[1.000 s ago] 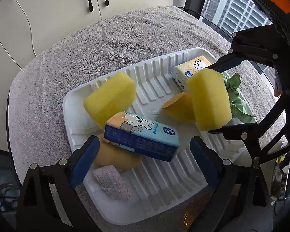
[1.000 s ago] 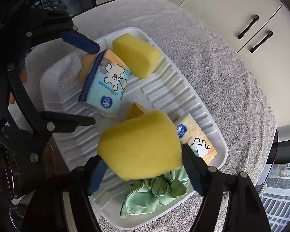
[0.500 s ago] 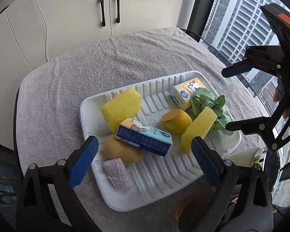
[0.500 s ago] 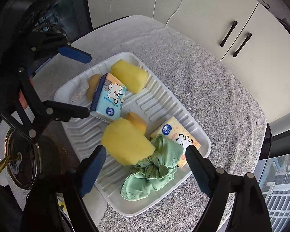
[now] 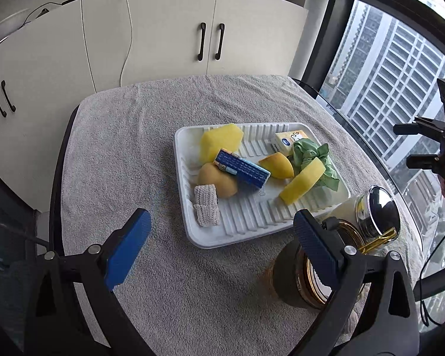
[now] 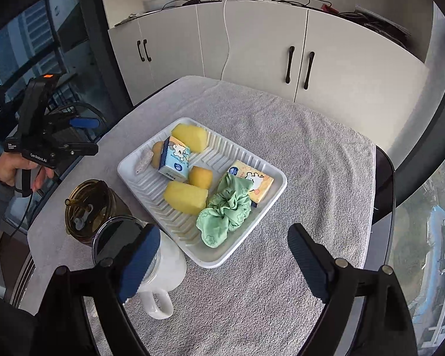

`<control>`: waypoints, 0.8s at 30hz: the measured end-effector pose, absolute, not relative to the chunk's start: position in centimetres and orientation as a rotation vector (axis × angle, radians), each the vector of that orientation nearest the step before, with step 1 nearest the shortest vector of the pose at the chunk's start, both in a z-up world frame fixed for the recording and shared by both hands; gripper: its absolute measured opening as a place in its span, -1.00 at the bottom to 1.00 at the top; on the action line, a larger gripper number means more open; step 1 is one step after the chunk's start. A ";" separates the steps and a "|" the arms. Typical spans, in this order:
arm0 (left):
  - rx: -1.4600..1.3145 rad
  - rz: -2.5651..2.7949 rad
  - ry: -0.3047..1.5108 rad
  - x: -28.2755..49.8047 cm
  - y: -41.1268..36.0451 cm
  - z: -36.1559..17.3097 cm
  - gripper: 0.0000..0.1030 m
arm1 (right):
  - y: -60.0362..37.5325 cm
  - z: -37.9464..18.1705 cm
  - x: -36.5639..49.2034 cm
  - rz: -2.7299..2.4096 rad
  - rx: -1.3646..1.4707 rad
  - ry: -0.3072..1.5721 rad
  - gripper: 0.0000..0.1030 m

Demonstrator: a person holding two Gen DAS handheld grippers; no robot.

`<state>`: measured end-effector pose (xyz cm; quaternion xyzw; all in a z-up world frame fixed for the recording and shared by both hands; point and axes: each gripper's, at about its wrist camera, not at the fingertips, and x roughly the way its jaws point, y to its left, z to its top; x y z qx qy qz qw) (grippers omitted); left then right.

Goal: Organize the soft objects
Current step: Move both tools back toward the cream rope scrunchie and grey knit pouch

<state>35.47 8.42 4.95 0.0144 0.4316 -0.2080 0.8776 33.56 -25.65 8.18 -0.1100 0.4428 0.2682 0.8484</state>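
The blue tissue pack [image 5: 242,168] leans across a rounded tan sponge [image 5: 217,179], hiding part of it, and the green cloth scrunchie [image 6: 227,209] covers a corner of the yellow tissue pack [image 6: 252,184]; small print on both packs is too fine to read. All the soft things lie in the ribbed white foam tray [image 5: 246,225] on a grey terry towel [image 5: 151,136]: a blocky yellow sponge [image 5: 219,142] at the far corner, a wedge-shaped yellow sponge [image 5: 302,180] resting against the scrunchie, an orange-yellow sponge [image 5: 277,164] mid-tray, and a knitted beige pad [image 5: 206,209] by the near rim. The left gripper [image 5: 219,247] hangs above the towel with its blue-padded fingers [image 5: 127,247] spread wide, nothing between them. The right gripper [image 6: 219,259] has just been opening (its fingers [image 6: 307,259] now stand apart and empty). A glossy amber jar [image 6: 87,207] and a white mug [image 6: 163,270] stand just beside the tray, partly behind the fingers.
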 end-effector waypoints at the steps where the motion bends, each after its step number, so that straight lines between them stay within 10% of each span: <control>1: 0.030 -0.427 0.894 34.5 8.6 4.8 0.91 | -26.2 8.1 32.7 0.565 -0.212 0.922 0.75; 24: -0.039 -0.414 0.828 13.0 5.9 -3.2 1.00 | -26.6 -3.0 13.5 0.476 0.056 0.875 1.00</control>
